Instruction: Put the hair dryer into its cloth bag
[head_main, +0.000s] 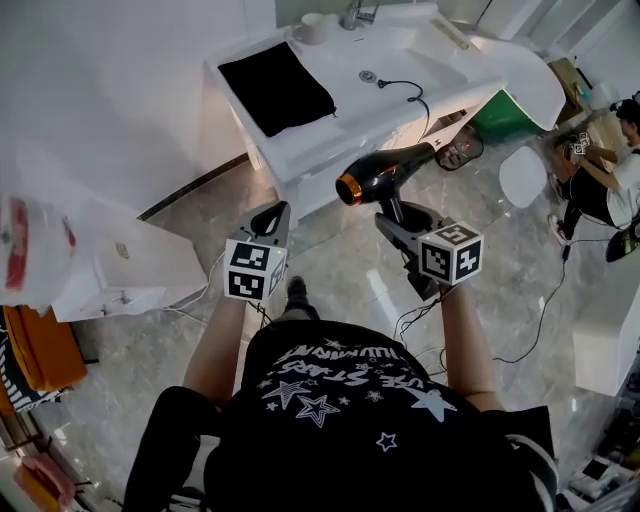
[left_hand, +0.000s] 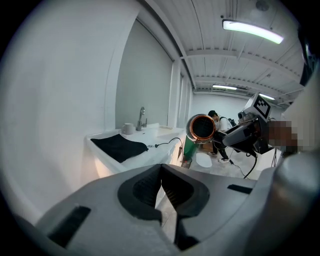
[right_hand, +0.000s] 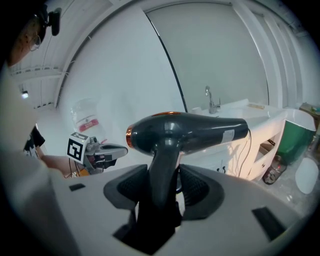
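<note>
Right gripper (head_main: 398, 224) pinches a glossy black, copper-ringed hair dryer (head_main: 388, 170) by its handle. Left gripper (head_main: 272, 213) is pressed together, empty.

The left gripper (left_hand: 161, 172), jaws together and empty, faces the hair dryer (left_hand: 201, 129) and a black cloth (left_hand: 119, 146).

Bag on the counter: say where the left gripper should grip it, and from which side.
Probably the bag by its near edge, low from the front of the counter: it lies flat, so only an edge can be pinched. The shut left gripper must open first.
</note>
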